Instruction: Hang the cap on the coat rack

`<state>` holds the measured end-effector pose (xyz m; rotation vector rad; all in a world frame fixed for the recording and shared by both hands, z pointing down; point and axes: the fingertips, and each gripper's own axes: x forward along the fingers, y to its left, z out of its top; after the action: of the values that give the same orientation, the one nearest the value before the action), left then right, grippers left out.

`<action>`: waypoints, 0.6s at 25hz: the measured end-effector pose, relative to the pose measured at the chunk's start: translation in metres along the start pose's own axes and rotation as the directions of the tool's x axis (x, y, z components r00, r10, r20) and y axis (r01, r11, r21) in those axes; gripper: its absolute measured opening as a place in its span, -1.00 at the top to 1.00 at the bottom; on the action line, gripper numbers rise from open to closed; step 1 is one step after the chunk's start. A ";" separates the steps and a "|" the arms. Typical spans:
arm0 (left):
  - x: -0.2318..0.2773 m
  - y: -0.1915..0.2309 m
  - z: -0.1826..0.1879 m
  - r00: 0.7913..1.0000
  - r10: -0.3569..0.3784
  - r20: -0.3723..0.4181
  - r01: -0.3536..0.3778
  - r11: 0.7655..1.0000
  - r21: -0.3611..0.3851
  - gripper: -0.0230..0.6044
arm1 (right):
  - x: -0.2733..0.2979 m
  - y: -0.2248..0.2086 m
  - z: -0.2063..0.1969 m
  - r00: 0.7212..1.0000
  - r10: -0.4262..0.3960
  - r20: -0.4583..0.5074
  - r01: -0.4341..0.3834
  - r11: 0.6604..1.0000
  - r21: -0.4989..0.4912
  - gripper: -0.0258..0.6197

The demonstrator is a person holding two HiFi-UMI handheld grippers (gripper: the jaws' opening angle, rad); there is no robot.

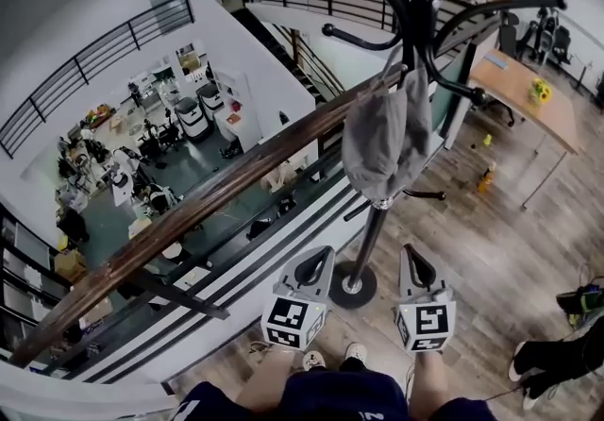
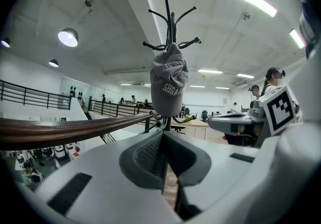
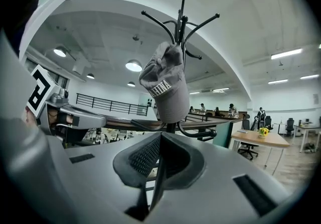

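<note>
**Status.** The cap (image 1: 385,141) hangs from an upper hook of the coat rack (image 1: 370,238). Its crown droops against the pole, above the lower hooks. Nothing else supports it. The hang itself appears to be done, so the step in hand is probably verification and a clean retreat.

**Fingers.** The left gripper (image 1: 319,257) has its fingers (image 2: 145,157) pressed together with nothing between them. The right gripper (image 1: 413,257) is the same: its fingers (image 3: 143,155) meet along one seam and are empty. Both grippers sit low, near the rack's base and well apart from the cap.

**Procedure.**
1. Check the seating in both gripper views. The cap (image 2: 169,85) should hang plumb from its hook, and in the right gripper view the cap (image 3: 168,90) should show no fabric slipping off the hook tip. How deeply the hook sits inside the cap cannot be told from here.
2. Do not touch the pole. A knock could plausibly rock the rack and shake the cap loose.
3. Draw the grippers back towards your body, away from the lower hooks and the wooden railing (image 1: 217,185).
4. If the cap looks shallowly caught, open one gripper, take the crown fabric and lift it further onto the hook.
</note>
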<state>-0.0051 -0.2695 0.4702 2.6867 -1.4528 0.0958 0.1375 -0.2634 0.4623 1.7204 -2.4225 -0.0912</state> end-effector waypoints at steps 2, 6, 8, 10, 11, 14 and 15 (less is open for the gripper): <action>0.000 0.000 0.003 1.000 -0.002 0.022 0.003 1.000 -0.008 0.92 | 0.000 -0.002 0.004 1.000 -0.008 0.015 0.008 1.000 -0.001 0.89; 0.002 0.000 0.007 0.999 -0.014 0.037 0.015 1.000 -0.027 0.92 | 0.000 -0.003 0.004 1.000 -0.018 0.019 0.018 1.000 -0.014 0.90; 0.004 0.001 0.008 0.999 -0.013 0.032 0.014 0.999 -0.036 0.92 | 0.003 -0.001 0.003 1.000 -0.011 0.012 0.011 1.000 -0.020 0.90; 0.005 0.003 0.009 0.999 -0.005 0.034 0.006 0.999 -0.044 0.92 | 0.005 -0.001 0.002 1.000 -0.011 0.010 0.011 1.000 -0.024 0.90; 0.005 0.004 0.009 0.999 0.000 0.037 0.001 0.999 -0.046 0.92 | 0.007 -0.002 0.002 1.000 -0.012 0.010 0.013 1.000 -0.027 0.90; 0.005 0.007 0.010 0.999 0.011 0.036 -0.009 0.999 -0.044 0.92 | 0.010 -0.002 0.001 1.000 -0.012 -0.001 0.012 0.999 -0.037 0.90; 0.006 0.007 0.010 0.999 0.009 0.031 -0.008 0.999 -0.042 0.92 | 0.010 -0.002 0.000 1.000 -0.012 -0.003 0.012 0.999 -0.038 0.90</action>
<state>-0.0079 -0.2793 0.4614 2.6606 -1.4580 0.0235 0.1358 -0.2738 0.4629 1.7171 -2.3923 -0.1349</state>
